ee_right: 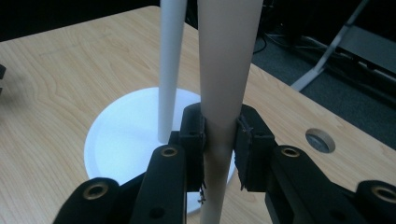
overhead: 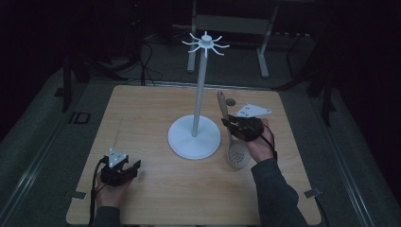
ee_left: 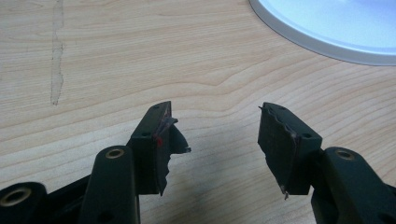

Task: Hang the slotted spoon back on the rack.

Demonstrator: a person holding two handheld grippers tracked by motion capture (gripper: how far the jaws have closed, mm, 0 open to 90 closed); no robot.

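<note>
A white stand (overhead: pixel 199 90) with a round base (overhead: pixel 194 137) and a ring of hooks (overhead: pixel 206 43) at its top rises from the middle of the wooden table (overhead: pixel 156 189). Right of the base, my right gripper (overhead: pixel 235 124) is shut on the handle of a slotted spoon (overhead: pixel 238 152), whose perforated bowl lies on the table and whose handle slants up and away. In the right gripper view the pale handle (ee_right: pixel 226 70) is pinched between the two pads, with the stand's pole (ee_right: pixel 170 65) just behind. My left gripper (ee_left: pixel 215 128) rests open at the table's near left, nothing between its jaws.
A small round hole or grommet (overhead: pixel 231 101) sits in the table behind the right gripper. The stand's base edge (ee_left: pixel 327 42) lies ahead and right of the left gripper. A metal frame (overhead: pixel 262 42) stands on the dark floor beyond the table.
</note>
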